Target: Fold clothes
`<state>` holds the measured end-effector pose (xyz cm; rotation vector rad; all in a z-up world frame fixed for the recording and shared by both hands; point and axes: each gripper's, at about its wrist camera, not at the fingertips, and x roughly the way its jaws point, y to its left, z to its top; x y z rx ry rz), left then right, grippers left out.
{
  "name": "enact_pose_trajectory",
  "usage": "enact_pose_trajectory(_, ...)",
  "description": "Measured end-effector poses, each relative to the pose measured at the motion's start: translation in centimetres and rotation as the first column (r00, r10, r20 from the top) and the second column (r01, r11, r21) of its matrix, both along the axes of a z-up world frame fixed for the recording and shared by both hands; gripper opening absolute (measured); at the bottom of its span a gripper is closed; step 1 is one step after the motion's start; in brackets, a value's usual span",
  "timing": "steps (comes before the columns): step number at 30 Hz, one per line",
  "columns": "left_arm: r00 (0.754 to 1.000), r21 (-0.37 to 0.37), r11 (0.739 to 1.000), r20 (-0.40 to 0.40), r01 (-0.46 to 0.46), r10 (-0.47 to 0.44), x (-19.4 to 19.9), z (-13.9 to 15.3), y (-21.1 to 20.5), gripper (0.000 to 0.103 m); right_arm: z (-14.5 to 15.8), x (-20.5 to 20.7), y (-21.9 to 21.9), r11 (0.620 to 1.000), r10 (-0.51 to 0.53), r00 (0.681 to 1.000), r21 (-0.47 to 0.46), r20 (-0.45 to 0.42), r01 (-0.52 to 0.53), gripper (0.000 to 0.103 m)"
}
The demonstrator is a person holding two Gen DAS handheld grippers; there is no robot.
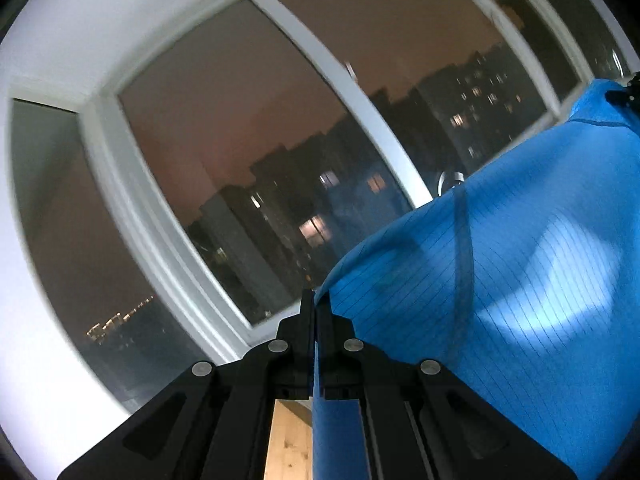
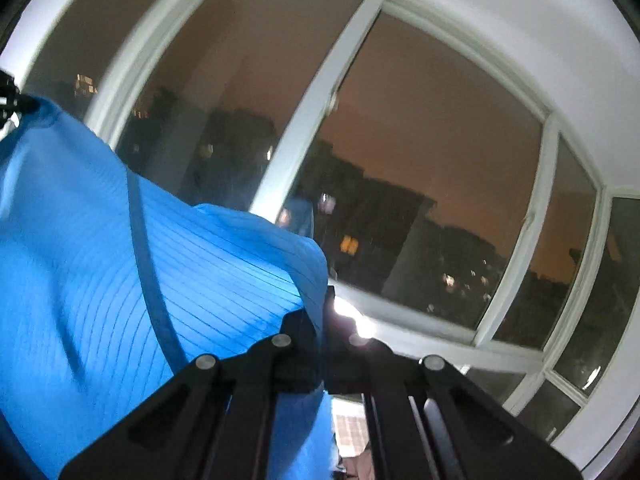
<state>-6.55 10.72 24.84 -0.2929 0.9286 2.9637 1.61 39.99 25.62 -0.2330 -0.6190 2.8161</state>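
L claw (image 1: 314,312) & R claw (image 2: 326,308) each pinch a top edge of the thin blue striped cloth (image 1: 500,272), held up in the air, stretched between them, hanging down by the big window (image 1: 240,140).

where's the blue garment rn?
Held up before the window, the blue garment stretches between the left gripper and the right gripper, both clamped on its edge.
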Motion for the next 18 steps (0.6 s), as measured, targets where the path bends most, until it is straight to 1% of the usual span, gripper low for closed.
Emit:
enact_pose_trajectory(2,0.999,-0.026,1.000,0.040,0.005,-0.004,-5.2,-2.7,0.7,0.000,-2.7,-4.5,0.4,0.999,-0.045,0.998,0.020,0.035,0.044,0.000)
enact_pose_trajectory(4,0.997,-0.052,0.999,0.079,0.011,-0.007,-10.4,-5.4,1.4,0.000,-5.6,-9.1,1.0,0.997,-0.083,0.992,0.009,0.091,0.083,0.000)
enact_pose_trajectory(6,0.990,-0.056,0.998,0.139,0.024,-0.016,-14.1,-8.9,1.9,0.000,-8.4,-13.1,1.7,0.992,-0.123,0.984,0.013,0.131,0.122,0.000)
enact_pose_trajectory(8,0.980,-0.057,0.998,0.199,0.038,-0.026,-17.6,-12.3,2.3,0.000,-11.6,-17.2,2.2,0.987,-0.161,0.972,0.033,0.172,0.158,0.000)
enact_pose_trajectory(10,0.965,-0.058,0.997,0.259,0.051,-0.035,-21.1,-15.8,2.7,0.000,-15.1,-20.5,2.7,0.982,-0.188,0.954,0.033,0.232,0.186,0.000)
enact_pose_trajectory(12,0.947,-0.057,0.996,0.318,0.065,-0.044,-24.6,-19.3,3.2,0.000,-18.5,-23.1,2.9,0.976,-0.218,0.935,0.057,0.279,0.211,0.000)
enact_pose_trajectory(14,0.905,-0.054,0.997,0.423,0.060,-0.031,-27.4,-23.6,3.5,0.001,-22.1,-25.2,2.7,0.971,-0.240,0.911,0.083,0.335,0.226,0.001)
enact_pose_trajectory(15,0.881,-0.056,0.997,0.472,0.053,-0.020,-28.6,-25.7,3.7,0.002,-23.9,-26.1,2.7,0.969,-0.245,0.894,0.090,0.376,0.228,0.001)
enact_pose_trajectory(17,0.841,-0.085,0.995,0.540,0.049,0.004,-29.6,-29.3,3.8,0.007,-27.6,-27.9,2.6,0.967,-0.253,0.853,0.103,0.456,0.232,0.001)
enact_pose_trajectory(18,0.820,-0.100,0.994,0.572,0.049,0.017,-30.1,-31.0,3.8,0.007,-29.4,-28.7,2.7,0.967,-0.252,0.822,0.108,0.511,0.229,0.003)
